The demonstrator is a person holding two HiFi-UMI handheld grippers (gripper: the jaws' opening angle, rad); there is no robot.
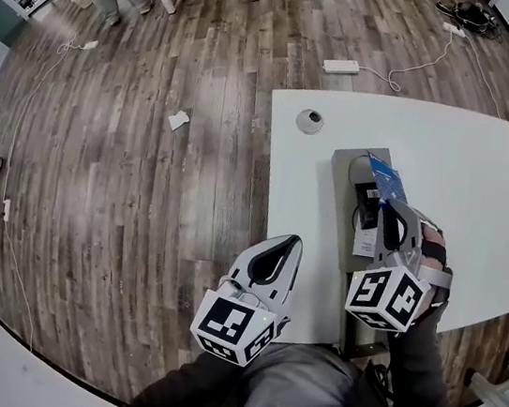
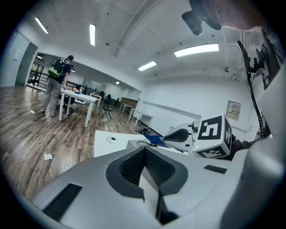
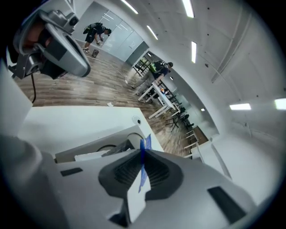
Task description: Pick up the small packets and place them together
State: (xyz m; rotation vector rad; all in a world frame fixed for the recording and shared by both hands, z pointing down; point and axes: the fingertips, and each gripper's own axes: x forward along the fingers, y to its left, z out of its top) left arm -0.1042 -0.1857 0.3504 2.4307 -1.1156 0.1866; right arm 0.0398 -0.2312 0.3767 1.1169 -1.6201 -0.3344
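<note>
Grey tray beneath blue packet, white table

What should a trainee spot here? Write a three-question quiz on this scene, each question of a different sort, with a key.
1. True or false: the left hand-held gripper has a packet between its jaws.
2. What is the right hand-held gripper clamped on? A: a blue packet. B: a spoon. C: a red cup.
3. Fill in: the grey tray stands on the white ____.

Key: 1 false, its jaws are together with nothing between them. 2 A. 3 table.
</note>
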